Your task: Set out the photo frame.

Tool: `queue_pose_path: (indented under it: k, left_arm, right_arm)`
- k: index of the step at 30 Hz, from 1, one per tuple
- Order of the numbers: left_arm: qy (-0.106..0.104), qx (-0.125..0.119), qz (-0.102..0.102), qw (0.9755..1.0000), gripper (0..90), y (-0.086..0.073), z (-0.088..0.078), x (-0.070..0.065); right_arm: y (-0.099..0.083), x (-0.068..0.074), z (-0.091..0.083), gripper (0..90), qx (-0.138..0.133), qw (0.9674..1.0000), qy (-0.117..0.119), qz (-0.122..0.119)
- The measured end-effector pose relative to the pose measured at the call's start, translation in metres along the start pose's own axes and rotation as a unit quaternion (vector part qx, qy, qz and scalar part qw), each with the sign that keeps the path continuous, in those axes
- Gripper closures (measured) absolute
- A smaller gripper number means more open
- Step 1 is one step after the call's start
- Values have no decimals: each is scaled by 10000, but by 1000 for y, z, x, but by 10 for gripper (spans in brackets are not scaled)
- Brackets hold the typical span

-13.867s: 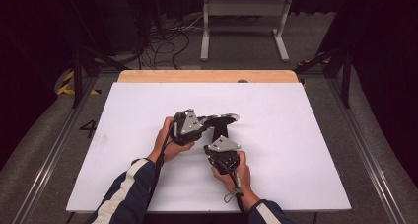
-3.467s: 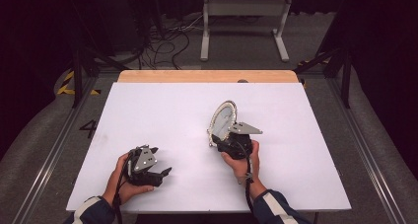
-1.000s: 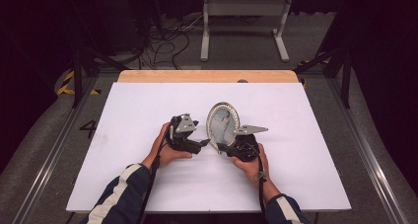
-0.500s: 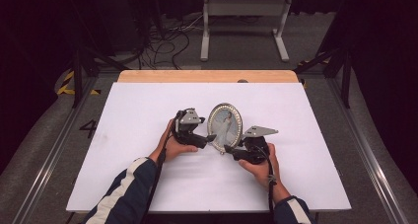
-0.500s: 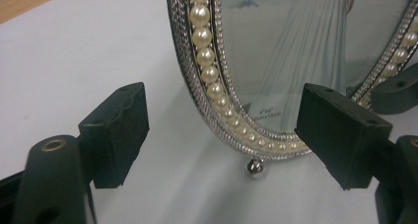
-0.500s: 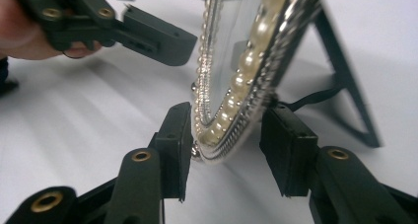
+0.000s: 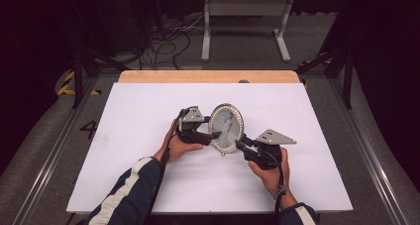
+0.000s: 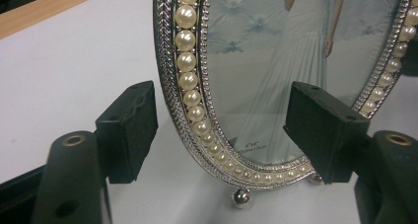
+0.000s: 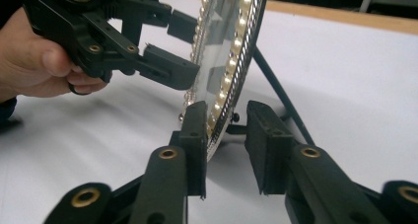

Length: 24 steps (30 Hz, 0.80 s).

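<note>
- The oval picture frame stands upright near the middle of the white worktop, propped on its rear strut.
- Left tongs: jaws apart and just closing, straddling the frame's left rim; neither pad presses it.
- Right tongs: jaws just closing around the frame's lower right rim. One pad touches the face; the other stands clear.
- Left hand reaches in level from the left; right hand angles up from the near right.

Left tongs and right tongs, jaws apart, tips facing.
</note>
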<state>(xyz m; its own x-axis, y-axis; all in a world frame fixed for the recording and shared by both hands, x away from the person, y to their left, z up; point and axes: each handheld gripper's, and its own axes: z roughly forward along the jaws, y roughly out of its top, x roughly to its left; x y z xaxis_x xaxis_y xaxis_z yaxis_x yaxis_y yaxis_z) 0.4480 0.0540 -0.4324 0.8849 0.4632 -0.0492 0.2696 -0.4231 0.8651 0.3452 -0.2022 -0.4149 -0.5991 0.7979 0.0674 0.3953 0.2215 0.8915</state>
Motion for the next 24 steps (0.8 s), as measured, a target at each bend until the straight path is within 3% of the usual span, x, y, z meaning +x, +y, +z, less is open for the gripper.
queue_pose_path:
  k: [3,10,12,15,21,24]
  left_arm:
    - [-93,-73,-34,9999,391,1,-2,1]
    - [-12,12,75,10000,495,1,-4,3]
    - [6,24,104,9999,489,1,-3,2]
    - [46,116,176,9998,411,2,0,-2]
    - [68,148,175,9997,435,1,-1,0]
    - [216,133,157,9996,370,2,-2,1]
  right_arm:
    - [2,1,-4,762,-126,9999,-36,8]
    - [3,6,-2,761,-132,9997,-184,-26]
    - [3,8,0,763,-122,9997,-214,5]
    - [3,8,1,764,-107,9997,-231,29]
    - [4,10,-2,727,-205,9993,-302,40]
    - [7,8,-8,707,-350,9992,-159,133]
